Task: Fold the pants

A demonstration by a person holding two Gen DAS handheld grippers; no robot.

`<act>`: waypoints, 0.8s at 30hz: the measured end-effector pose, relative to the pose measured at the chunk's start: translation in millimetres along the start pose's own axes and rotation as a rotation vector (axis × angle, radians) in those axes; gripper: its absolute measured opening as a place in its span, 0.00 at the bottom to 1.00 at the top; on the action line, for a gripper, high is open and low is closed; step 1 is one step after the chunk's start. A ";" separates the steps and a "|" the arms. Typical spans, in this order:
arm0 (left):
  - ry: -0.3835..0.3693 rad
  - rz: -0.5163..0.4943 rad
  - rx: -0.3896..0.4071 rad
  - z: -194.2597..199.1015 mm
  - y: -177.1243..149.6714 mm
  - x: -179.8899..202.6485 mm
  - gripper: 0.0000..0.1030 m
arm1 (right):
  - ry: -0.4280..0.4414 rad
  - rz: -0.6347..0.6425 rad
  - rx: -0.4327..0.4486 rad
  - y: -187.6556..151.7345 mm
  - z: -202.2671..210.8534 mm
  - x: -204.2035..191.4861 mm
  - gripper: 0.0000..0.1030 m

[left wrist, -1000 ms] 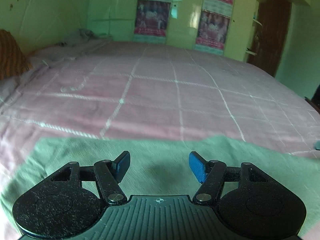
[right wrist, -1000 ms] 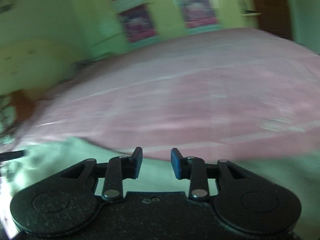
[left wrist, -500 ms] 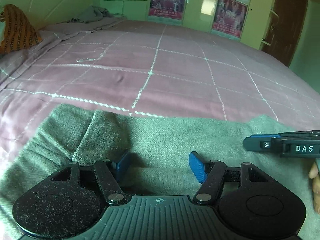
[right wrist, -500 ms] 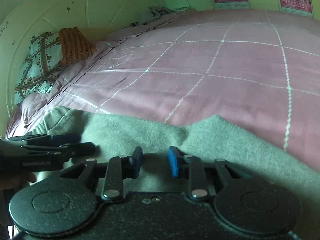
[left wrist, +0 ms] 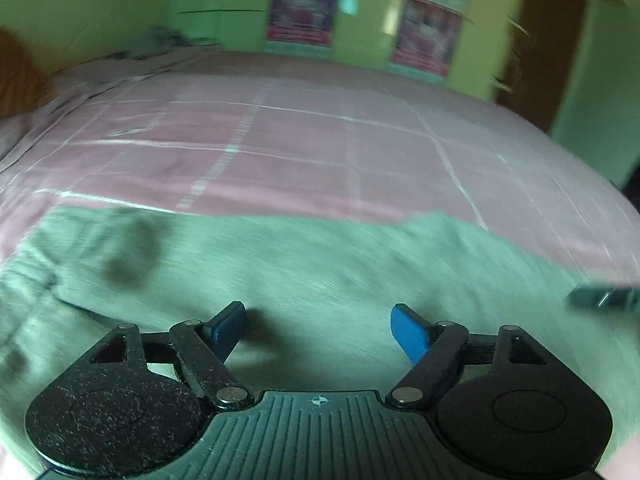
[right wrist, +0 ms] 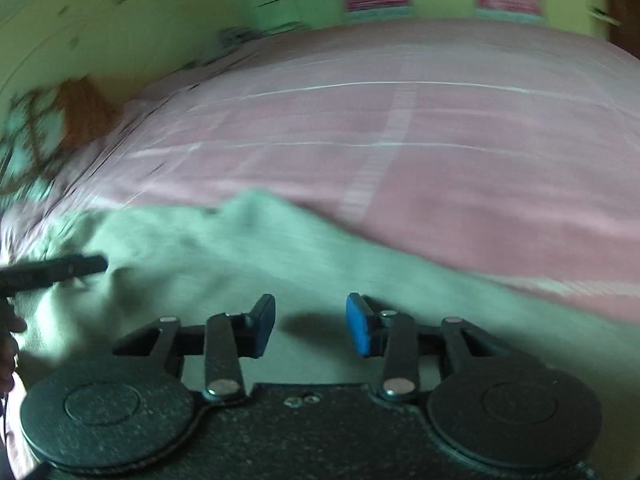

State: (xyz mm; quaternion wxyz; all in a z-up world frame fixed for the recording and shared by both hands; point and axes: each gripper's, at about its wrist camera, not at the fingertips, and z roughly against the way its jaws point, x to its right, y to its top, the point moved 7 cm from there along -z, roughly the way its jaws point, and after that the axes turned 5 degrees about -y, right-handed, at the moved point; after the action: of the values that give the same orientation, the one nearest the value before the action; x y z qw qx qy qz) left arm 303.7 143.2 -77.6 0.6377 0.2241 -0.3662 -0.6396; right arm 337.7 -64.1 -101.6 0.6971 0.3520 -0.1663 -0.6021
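The grey-green pants point(left wrist: 320, 264) lie spread across the near part of the pink bed, with a fold at their left end. They also show in the right wrist view point(right wrist: 208, 256). My left gripper point(left wrist: 318, 330) is open and empty just above the cloth. My right gripper point(right wrist: 310, 324) is open and empty over the pants, its jaws set narrower. The right gripper's tip shows at the right edge of the left wrist view point(left wrist: 604, 300). The left gripper's tip shows at the left of the right wrist view point(right wrist: 52, 272). Both views are blurred by motion.
The pink checked bedspread point(left wrist: 320, 140) stretches far behind the pants. An orange pillow point(right wrist: 86, 112) and a patterned one lie at the left head end. Green walls with posters point(left wrist: 300, 16) and a brown door point(left wrist: 536, 36) stand beyond the bed.
Both grippers have lifted and tilted up from the pants, so the far wall shows again. The right gripper has opened a little wider. The pants lie as before.
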 end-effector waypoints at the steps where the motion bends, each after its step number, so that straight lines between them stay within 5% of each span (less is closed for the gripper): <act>1: -0.007 -0.011 -0.017 0.4 -5.3 6.7 0.76 | -0.035 -0.028 0.020 -2.8 16.7 22.8 0.40; 11: 0.019 -0.078 -0.038 25.7 -25.3 16.4 0.81 | -0.469 -0.351 0.106 -61.6 155.9 284.1 0.36; 18: 0.060 0.010 0.056 62.1 -30.9 -0.7 0.81 | -0.440 -0.655 0.386 -114.3 274.8 334.0 0.40; 24: 0.097 0.120 0.116 89.7 -31.7 -29.8 0.81 | -0.319 -0.804 0.389 -165.1 285.7 334.5 0.39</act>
State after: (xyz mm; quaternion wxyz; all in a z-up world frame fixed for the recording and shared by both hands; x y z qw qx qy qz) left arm 218.0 186.1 -50.2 0.6777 0.2690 -0.3839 -0.5666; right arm 104.6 -471.6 -80.8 0.2958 0.4155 -0.2315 -0.8284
